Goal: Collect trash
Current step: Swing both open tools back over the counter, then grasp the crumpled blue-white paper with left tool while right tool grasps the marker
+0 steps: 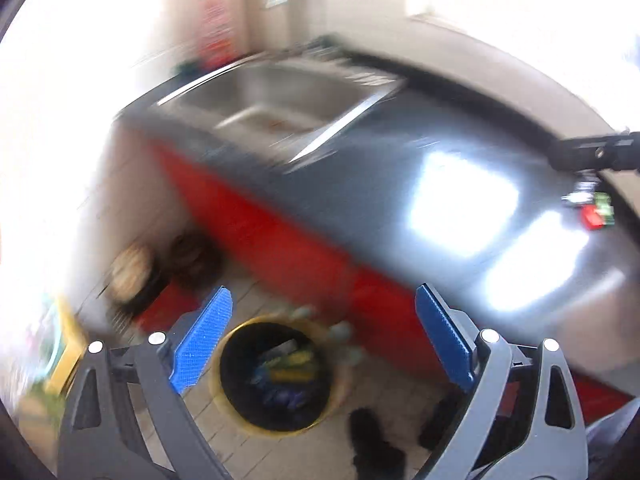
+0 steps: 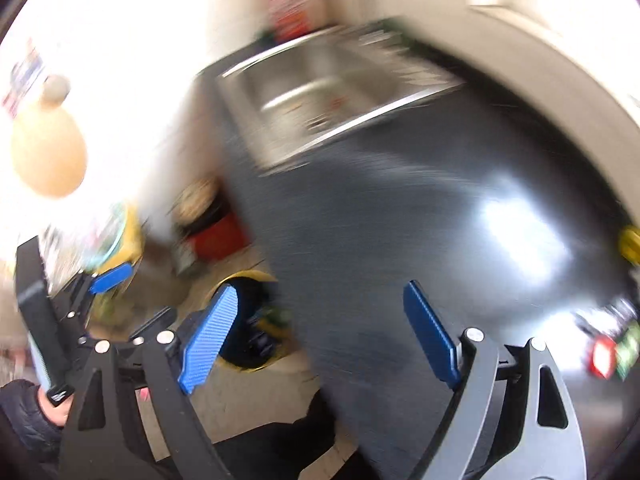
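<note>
Left wrist view, high beside the table's front edge, facing down to a floor bin, right wrist view above the tabletop, both sharing sink and bin.

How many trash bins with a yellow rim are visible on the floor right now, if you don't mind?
1. The yellow-rimmed bin stands on the tiled floor beside the red-fronted counter, holding some trash. The blur and the counter may hide others.
</note>
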A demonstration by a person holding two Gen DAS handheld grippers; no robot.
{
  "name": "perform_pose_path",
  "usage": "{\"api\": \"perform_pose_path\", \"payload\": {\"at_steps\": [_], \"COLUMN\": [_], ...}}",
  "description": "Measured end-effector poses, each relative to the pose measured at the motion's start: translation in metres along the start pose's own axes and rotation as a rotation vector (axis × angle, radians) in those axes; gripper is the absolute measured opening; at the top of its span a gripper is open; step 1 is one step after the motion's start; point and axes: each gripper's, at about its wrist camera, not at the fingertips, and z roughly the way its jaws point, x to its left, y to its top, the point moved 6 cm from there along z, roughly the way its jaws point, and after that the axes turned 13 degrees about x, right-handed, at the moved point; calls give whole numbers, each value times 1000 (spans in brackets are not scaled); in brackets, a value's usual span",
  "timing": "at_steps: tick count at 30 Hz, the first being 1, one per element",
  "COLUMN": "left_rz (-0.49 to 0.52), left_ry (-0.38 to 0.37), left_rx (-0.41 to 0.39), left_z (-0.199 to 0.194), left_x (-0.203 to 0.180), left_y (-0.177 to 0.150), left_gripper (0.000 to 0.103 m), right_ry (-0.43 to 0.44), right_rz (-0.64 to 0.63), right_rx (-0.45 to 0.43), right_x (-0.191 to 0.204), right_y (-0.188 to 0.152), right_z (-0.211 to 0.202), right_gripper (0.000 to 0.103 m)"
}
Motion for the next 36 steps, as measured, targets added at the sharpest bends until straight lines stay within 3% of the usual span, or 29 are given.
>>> {"api": "perform_pose_path", "payload": {"at_steps": [6,9,12,16,22,29,36], "left_rz": [322,422,492,562,618,670,720], "left_ry": [-163,-251,-291,-305,-292,-270,-281], "left_rx": [-75,-82,-87,-83,-58,-21,35], "left_z": [-17,-23,-28,-27,-1,57,110], "left_x": [-157,-227,-284,-327,-361,-407,-452], "left_y": [71,89,95,92,104,127,149], "left_gripper": [90,90,90,90,90,90,90], "right_ry": [-181,-236,-262,-293,-296,-282,-241], "right_rz": [345,477,573,643,671,691,735], "right_rx": [-117,-151,-175,-180,-163,-105,12], "right_x": [-151,-209,-249,-282,-313,-363,-422], "right_y": [-62,-103,-138,-167,-176,-164,-148], "right_z": [-87,-120,-139,-147,-134,-90,-21], "right_gripper": [82,82,82,82,77,71,65]}}
